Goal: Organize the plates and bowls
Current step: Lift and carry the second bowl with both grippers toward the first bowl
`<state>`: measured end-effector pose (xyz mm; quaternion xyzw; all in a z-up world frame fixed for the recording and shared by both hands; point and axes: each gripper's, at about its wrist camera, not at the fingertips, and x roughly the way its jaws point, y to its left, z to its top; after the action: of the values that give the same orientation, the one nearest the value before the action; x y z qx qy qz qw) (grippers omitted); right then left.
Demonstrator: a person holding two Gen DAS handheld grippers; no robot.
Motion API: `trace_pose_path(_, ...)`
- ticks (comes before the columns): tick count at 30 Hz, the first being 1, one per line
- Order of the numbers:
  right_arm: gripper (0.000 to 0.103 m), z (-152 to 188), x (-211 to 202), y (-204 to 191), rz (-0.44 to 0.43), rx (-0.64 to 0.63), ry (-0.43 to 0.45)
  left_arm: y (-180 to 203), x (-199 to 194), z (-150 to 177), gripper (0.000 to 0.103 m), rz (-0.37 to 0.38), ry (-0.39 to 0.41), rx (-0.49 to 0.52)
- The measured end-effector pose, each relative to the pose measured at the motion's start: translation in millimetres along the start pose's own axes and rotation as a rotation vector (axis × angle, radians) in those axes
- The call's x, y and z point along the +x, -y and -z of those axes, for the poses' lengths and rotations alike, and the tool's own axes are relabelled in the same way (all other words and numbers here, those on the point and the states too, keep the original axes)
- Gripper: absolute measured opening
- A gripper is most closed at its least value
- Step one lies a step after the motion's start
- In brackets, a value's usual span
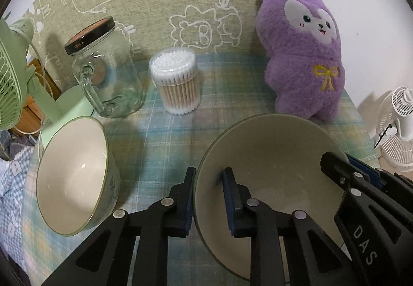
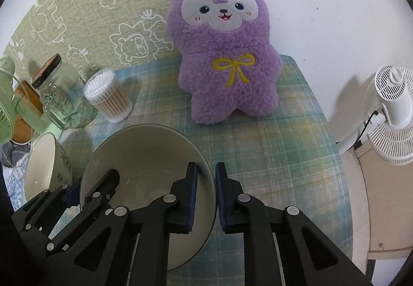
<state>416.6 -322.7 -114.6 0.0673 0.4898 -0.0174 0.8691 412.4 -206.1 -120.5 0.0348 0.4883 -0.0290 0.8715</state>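
Note:
A large grey-beige bowl [image 1: 271,154] [image 2: 144,156] stands on the plaid tablecloth, held at two opposite sides. My left gripper [image 1: 209,182] is shut on its left rim, one finger outside the wall and one inside. My right gripper [image 2: 206,180] is shut on the bowl's right rim in the same way. Each gripper also shows in the other's view: the right gripper [image 1: 346,172] at the bowl's far side, the left gripper [image 2: 87,187] at its left edge. A smaller bowl with a leaf pattern [image 1: 74,172] [image 2: 44,164] sits just left of the large one, apart from it.
Behind the bowls stand a glass jar mug with a black lid [image 1: 108,74], a tub of cotton swabs [image 1: 178,79] and a purple plush toy [image 1: 302,53] [image 2: 224,61]. A green fan [image 1: 13,84] stands at the left table edge, and a white fan [image 2: 392,110] past the right edge.

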Motion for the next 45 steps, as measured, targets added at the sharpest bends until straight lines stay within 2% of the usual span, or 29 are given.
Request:
trace_pose_path(18, 0.017, 30, -39, -3, 0.034, 0.007, -0.014, 3, -36, 25, 0.019, 0.002, -0.009, 0.058)
trace_pose_path(34, 0.017, 68, -122, -33, 0.073, 0.038, 0.035, -26, -111, 55, 0.019, 0.051, 0.037, 0.085)
trace_pose_path(45, 0.017, 107, -177, -79, 0.082, 0.048, 0.067, -67, -166, 85, 0.019, 0.058, 0.066, 0.106)
